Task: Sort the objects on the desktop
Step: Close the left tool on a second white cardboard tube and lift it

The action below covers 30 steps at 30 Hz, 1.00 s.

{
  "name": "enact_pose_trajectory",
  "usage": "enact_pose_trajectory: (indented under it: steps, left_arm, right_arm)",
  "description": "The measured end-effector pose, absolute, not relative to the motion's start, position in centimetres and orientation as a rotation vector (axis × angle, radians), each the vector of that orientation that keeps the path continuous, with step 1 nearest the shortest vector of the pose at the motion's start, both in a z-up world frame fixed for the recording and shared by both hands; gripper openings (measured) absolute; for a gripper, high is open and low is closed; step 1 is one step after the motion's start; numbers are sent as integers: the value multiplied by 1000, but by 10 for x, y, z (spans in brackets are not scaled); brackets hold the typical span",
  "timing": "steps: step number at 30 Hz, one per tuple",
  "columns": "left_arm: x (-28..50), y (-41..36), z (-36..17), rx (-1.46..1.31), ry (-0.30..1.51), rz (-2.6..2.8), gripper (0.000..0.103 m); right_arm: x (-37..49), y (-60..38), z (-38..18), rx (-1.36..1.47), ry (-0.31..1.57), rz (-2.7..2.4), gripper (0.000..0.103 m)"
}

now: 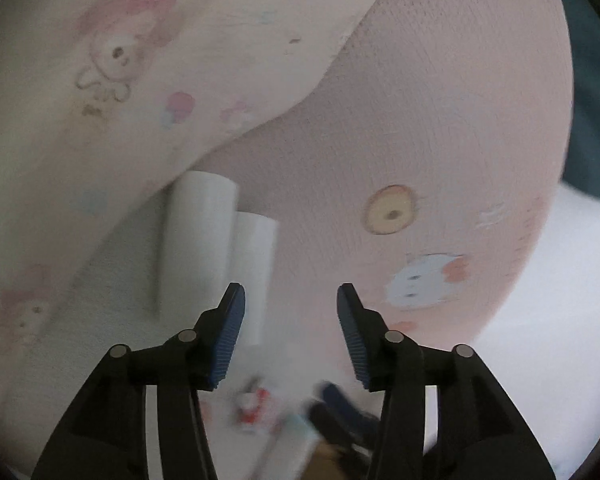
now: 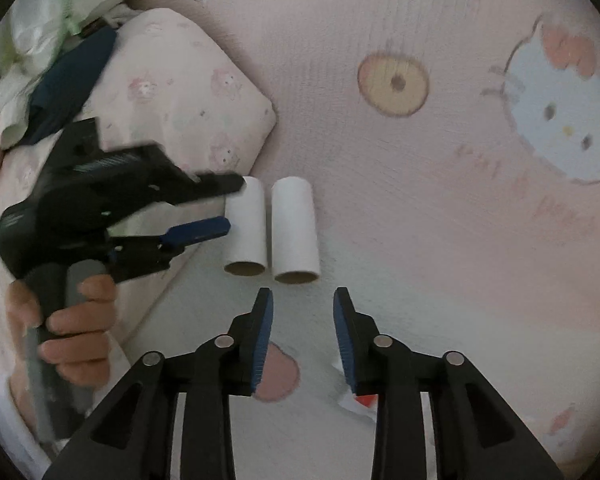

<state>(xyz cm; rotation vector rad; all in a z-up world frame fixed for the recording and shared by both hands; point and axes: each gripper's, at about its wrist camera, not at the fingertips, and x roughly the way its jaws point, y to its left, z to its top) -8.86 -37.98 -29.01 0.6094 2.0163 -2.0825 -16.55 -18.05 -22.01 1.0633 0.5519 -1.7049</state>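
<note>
Two white rolls (image 2: pixel 272 230): side by side, touching, on pink printed sheet (image 2: pixel 420 200), beside pillow (image 2: pixel 188 92).
Right gripper (image 2: pixel 303 308): agape, empty, near right-hand roll.
Left gripper (image 2: pixel 220 204): agape, empty, at left-hand roll.
Risk: rolls round, may roll away; grippers may collide.

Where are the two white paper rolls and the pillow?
left roll (image 2: pixel 245 226), right wrist view, on its white side.
right roll (image 2: pixel 295 228), right wrist view, on its white side.
pillow (image 2: pixel 172 96), right wrist view, on its printed top face.

pink sheet (image 2: pixel 440 208), two rolls (image 2: pixel 246 226), pillow (image 2: pixel 180 92)
</note>
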Motion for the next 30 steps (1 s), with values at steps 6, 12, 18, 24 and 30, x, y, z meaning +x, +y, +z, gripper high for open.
enact_pose_trajectory:
  steps: [6,12,18,24,30]
  left_arm:
    - [-98,-380,-286,652,1950,-2109,55]
    - [-122,-378,-293,816,1892,-2086,55]
    - [-131,-367,-302,932,1864,-2093,43]
    - [-130,-365,-303,933,1853,-2102,42]
    - [-133,-357,-300,1039,1716,-2137,33]
  right_arm:
    - [-168,-207,-247,1080,548,-1719,47]
    - [-168,-225,-270,1079,592,-1702,47]
    - [-182,-229,-286,1127,508,-1697,47]
    - [-179,-233,-297,1140,572,-1668,40]
    - [-174,-222,-295,1145,592,-1684,40]
